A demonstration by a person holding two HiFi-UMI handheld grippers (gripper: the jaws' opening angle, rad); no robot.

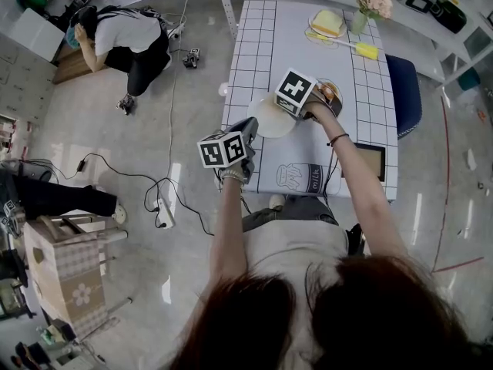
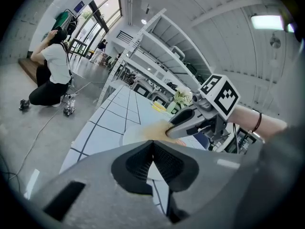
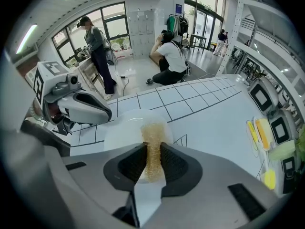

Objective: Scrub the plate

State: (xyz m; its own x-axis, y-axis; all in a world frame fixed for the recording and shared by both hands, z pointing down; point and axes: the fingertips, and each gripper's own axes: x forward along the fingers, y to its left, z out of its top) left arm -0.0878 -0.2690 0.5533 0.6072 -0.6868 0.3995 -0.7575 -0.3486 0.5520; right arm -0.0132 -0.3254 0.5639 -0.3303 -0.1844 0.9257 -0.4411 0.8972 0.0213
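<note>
- While the right gripper (image 3: 153,146) has its jaws clamped on a strip of golden scouring pad (image 3: 153,128), the pad's long axis runs straight out along those jaws, and its far end rests on the plate (image 3: 125,128).
- The plate lies directly ahead of and below that gripper's tips, flat on the grid-lined table (image 3: 200,113). Most of its bare white face spreads to the left of the pad and beyond it, so a scrubbing stroke from here would probably need to run forward and leftward.
- The left gripper (image 2: 152,143) meets the plate from the opposite side. Its jaws are together, tips touching, right at the rim nearest it. It appears to pinch that rim to steady the dish, though the bite itself is hard to confirm.
- The right gripper is the one placed to scrub; the left looks set only to brace.
</note>
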